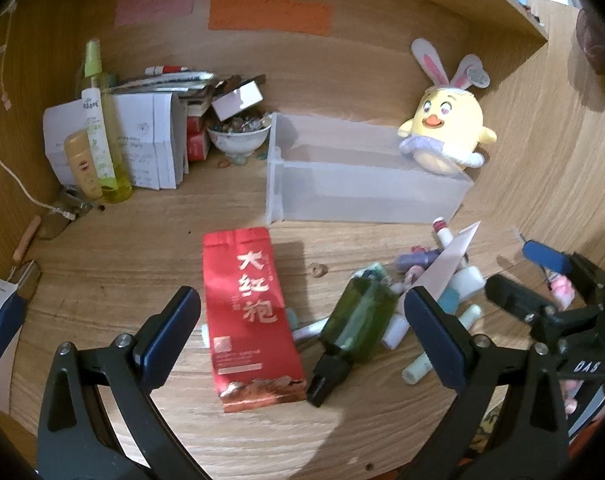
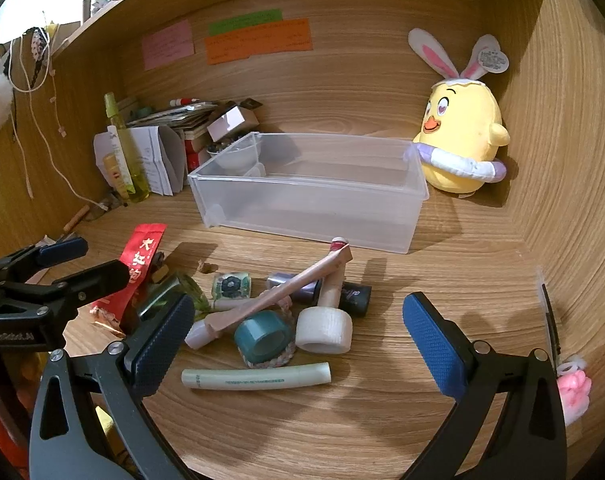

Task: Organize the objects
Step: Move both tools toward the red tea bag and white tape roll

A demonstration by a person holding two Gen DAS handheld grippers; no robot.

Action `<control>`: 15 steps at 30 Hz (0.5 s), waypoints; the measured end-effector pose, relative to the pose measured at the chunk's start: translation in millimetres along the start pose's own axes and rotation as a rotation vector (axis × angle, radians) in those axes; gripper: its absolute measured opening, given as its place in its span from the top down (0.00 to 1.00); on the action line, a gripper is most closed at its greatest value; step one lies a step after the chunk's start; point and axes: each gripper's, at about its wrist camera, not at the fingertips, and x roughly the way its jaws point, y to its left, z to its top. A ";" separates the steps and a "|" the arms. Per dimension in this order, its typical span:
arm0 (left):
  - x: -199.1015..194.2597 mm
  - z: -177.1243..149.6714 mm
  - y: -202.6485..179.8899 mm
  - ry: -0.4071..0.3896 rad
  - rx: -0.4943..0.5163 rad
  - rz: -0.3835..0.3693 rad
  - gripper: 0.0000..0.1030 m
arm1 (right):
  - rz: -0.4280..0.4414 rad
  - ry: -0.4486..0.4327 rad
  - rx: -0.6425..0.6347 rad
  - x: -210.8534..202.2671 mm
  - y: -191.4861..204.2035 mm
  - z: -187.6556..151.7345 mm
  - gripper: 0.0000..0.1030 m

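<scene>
Wooden desk [image 2: 442,280] keeps its clear bin [image 2: 310,200] behind the clutter, so my left claw [image 1: 302,320] and right claw [image 2: 298,320] hover wide open, empty, over red packet [image 1: 248,312] and tubes.

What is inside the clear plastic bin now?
Through the open top, the clear plastic bin shows nothing lying inside, only a small divider at its left end. Its near floor is blurred behind the frosted front wall.

Bench [image 2: 382,420]: light wood grain, enclosed by a wooden back wall [image 2: 342,92] and side walls of matching finish. Shelf edge [image 1: 502,0] runs overhead. Pink note [image 2: 168,44], green note [image 2: 244,22] and orange note [image 2: 258,42] stuck on the back wall. White cord [image 2: 42,128] hangs at left. Lighting warm, shadows soft.
</scene>
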 end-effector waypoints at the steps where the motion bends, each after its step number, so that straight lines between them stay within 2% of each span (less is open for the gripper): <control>1: 1.6 -1.3 2.4 0.009 -0.002 0.002 0.00 | -0.005 0.000 -0.003 0.5 -1.0 -0.7 0.00; 10: 20.2 -17.0 31.8 0.082 -0.077 0.042 0.00 | -0.024 0.047 0.027 13.4 -16.5 -13.5 0.01; 15: 29.7 -26.5 41.4 0.112 -0.118 0.045 0.00 | -0.014 0.082 0.068 21.8 -28.4 -19.7 0.10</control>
